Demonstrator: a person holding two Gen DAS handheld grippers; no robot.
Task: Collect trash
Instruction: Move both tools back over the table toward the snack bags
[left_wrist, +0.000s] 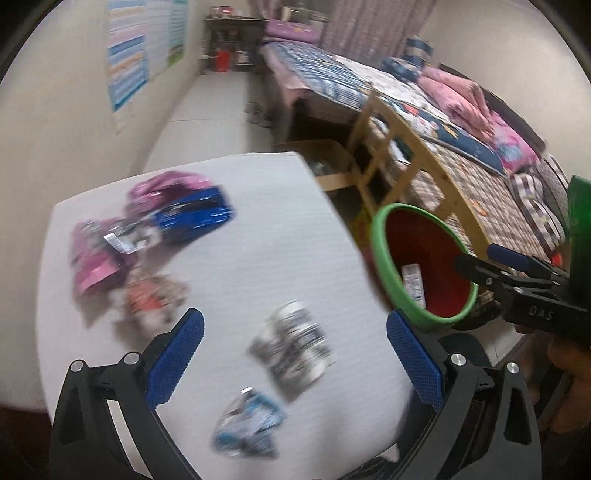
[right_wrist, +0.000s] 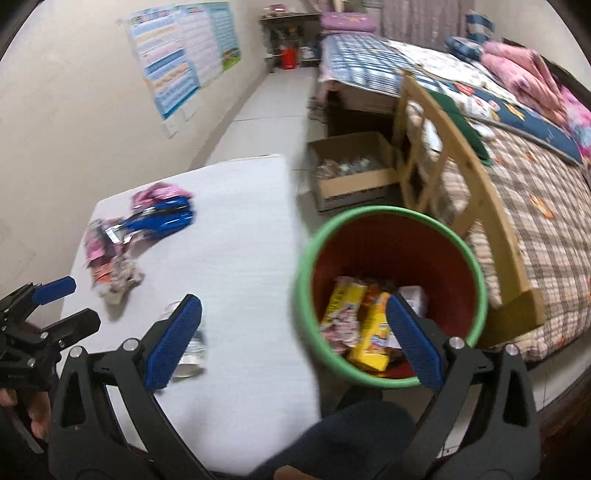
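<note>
Wrappers lie on a white table (left_wrist: 258, 258): a black-and-white one (left_wrist: 291, 347), a blue-white one (left_wrist: 247, 424), a crumpled orange one (left_wrist: 155, 299), and a pink and blue pile (left_wrist: 177, 210) at the far left. My left gripper (left_wrist: 295, 326) hangs open above the black-and-white wrapper, holding nothing. A red bin with a green rim (right_wrist: 388, 212) stands right of the table, with yellow packets (right_wrist: 369, 325) inside. My right gripper (right_wrist: 295, 312) is open and empty, straddling the table edge and the bin. Each gripper shows in the other's view: right gripper (left_wrist: 476, 258), left gripper (right_wrist: 85, 301).
A cardboard box (right_wrist: 351, 173) with bags sits on the floor beyond the table. A wooden frame (right_wrist: 454, 155) and a bed with a plaid cover (right_wrist: 535, 229) stand to the right. The person's dark-clothed knee (right_wrist: 351, 435) is below the bin. Posters (right_wrist: 184, 59) hang on the left wall.
</note>
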